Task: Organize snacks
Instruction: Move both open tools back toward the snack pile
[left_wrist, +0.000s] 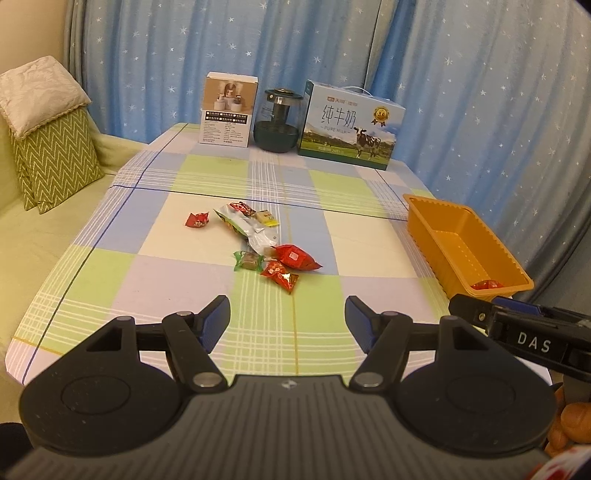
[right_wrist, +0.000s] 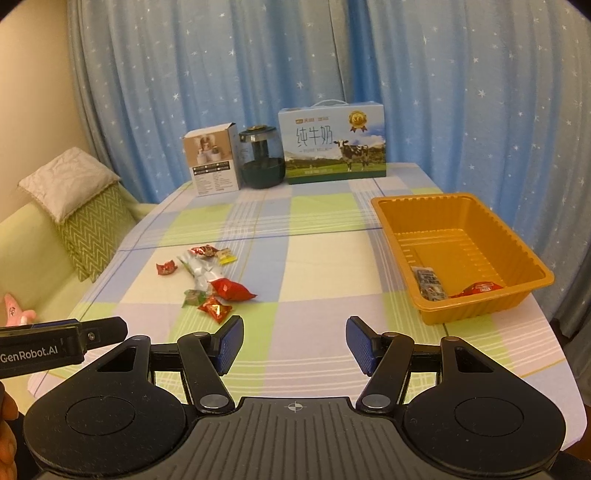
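The snacks (left_wrist: 258, 243) lie in a loose heap near the middle of the table (left_wrist: 155, 266), on its checked cloth: red wrappers, a green one, a small yellow one and a long silver pouch among them, with one red candy (left_wrist: 197, 220) a little apart to the left. The orange tray (right_wrist: 461, 254) sits at the table's right side, well apart from the heap. Only the right wrist view looks down into it, showing a grey packet (right_wrist: 428, 282) and a red packet (right_wrist: 476, 288) at its near end; from the left wrist the tray (left_wrist: 461, 243) is seen edge-on and just a red scrap shows over its rim. The left gripper (left_wrist: 288, 321) is tilted down over the table's near edge, short of the heap, its blue pads (left_wrist: 216, 323) parted about halfway with nothing between them. The right gripper (right_wrist: 294, 343) is angled down likewise, half open and empty. Each view catches the other gripper's side at its margin, cut off by the frame, with blurred fingers (left_wrist: 569, 424) of the hand beneath. At the far edge stand a white box (left_wrist: 229, 110), a dark glass jar (left_wrist: 279, 120) and a milk carton (left_wrist: 351, 123) before a curtain (left_wrist: 480, 92); the small print on them cannot be read.
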